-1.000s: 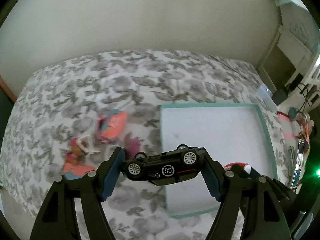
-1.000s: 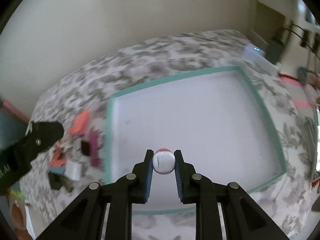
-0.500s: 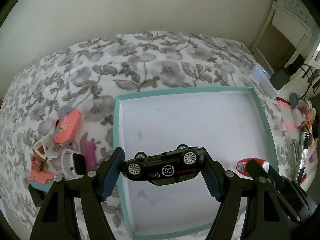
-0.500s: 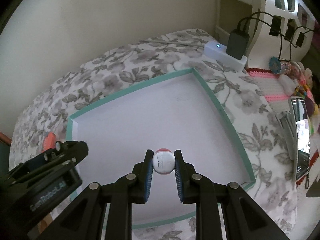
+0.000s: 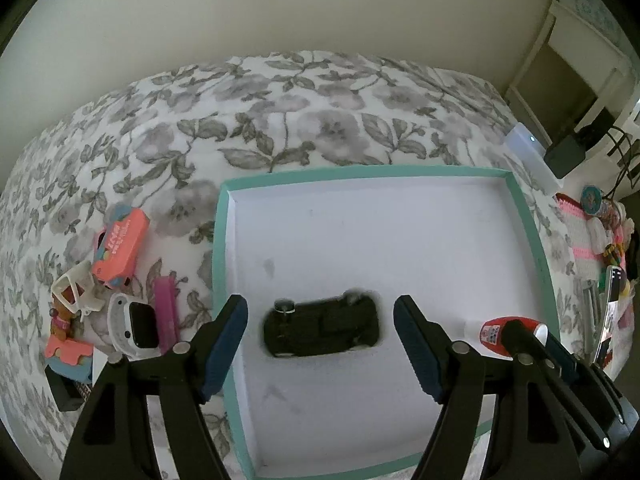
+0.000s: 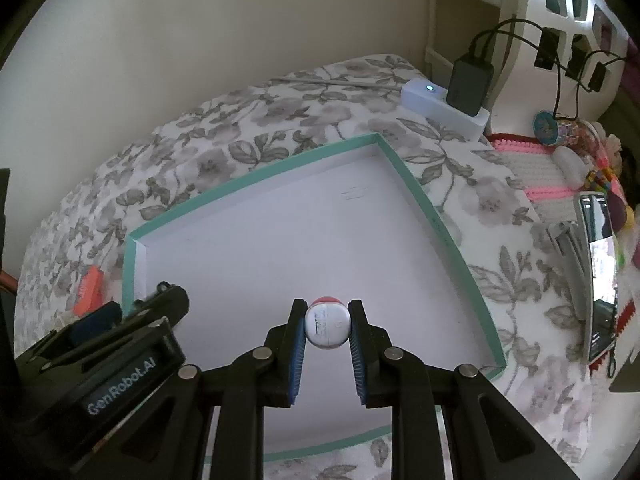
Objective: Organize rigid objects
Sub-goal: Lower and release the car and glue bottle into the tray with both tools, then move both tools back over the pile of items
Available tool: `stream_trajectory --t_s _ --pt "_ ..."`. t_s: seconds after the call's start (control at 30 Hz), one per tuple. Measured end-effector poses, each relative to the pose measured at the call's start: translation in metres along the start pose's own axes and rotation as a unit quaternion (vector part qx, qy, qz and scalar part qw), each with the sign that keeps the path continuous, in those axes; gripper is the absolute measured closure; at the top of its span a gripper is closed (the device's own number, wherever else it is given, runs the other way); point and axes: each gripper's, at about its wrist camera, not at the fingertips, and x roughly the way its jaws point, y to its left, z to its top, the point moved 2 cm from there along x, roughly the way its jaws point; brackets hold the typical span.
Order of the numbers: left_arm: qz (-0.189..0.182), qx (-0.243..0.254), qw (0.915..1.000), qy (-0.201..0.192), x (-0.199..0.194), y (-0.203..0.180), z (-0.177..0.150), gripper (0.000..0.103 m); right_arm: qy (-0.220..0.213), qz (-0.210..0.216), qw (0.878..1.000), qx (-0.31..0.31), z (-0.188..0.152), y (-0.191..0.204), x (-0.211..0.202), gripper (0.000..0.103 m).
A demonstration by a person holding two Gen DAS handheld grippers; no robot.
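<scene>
The left tool (image 5: 320, 344) stands wide, its blue-padded fingers (image 5: 224, 340) apart on either side of the small black toy car (image 5: 322, 330), which touches neither pad; the car looks blurred over the white floor of the shallow teal-rimmed cardboard box lid (image 5: 218, 248), toward the lid's 7 o'clock corner. The right tool (image 6: 327, 330) is narrow, clamped on a small white ball with a red cap (image 6: 327, 326), held over the lid's near edge at about 6 o'clock. The lid lies on a bed covered with a grey floral-print sheet (image 5: 280, 120). At 9 o'clock of the lid, on the sheet, lie a coral-pink toy bus (image 5: 120, 246), a magenta plastic strip (image 5: 166, 314), a white smartwatch with a dark screen (image 5: 134, 324) and a white plastic toy frame (image 5: 76, 288). At 2 o'clock sits a white box with a lit dot (image 6: 440, 108).
</scene>
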Motion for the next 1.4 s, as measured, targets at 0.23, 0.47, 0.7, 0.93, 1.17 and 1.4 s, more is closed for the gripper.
stream_trajectory --t_s 0.23,0.47,0.7,0.93,1.17,1.4 --pt "0.006 -0.013 0.9997 -0.018 -0.009 0.007 0.002 0.017 -0.007 -0.001 1.0 -0.006 0.001 0.002 -0.006 0.08" --pt "0.035 -0.028 0.9981 -0.043 -0.021 0.022 0.004 0.009 -0.018 -0.001 1.0 -0.019 0.003 0.01 -0.011 0.052" --pt "0.055 -0.046 0.9955 -0.063 -0.036 0.041 0.003 0.009 -0.019 0.001 0.999 -0.029 0.003 0.016 -0.012 0.037" --pt "0.076 -0.057 0.9918 -0.085 -0.054 0.062 -0.002 0.009 -0.029 0.006 0.999 -0.032 0.003 0.019 -0.016 0.019" --pt "0.092 -0.081 0.9885 -0.089 -0.074 0.092 -0.011 0.009 -0.039 0.014 0.998 -0.051 -0.001 0.032 -0.021 0.009" --pt "0.116 -0.131 0.9804 -0.091 -0.093 0.144 -0.029 0.009 -0.057 0.032 0.994 -0.084 -0.005 0.06 -0.031 0.003"
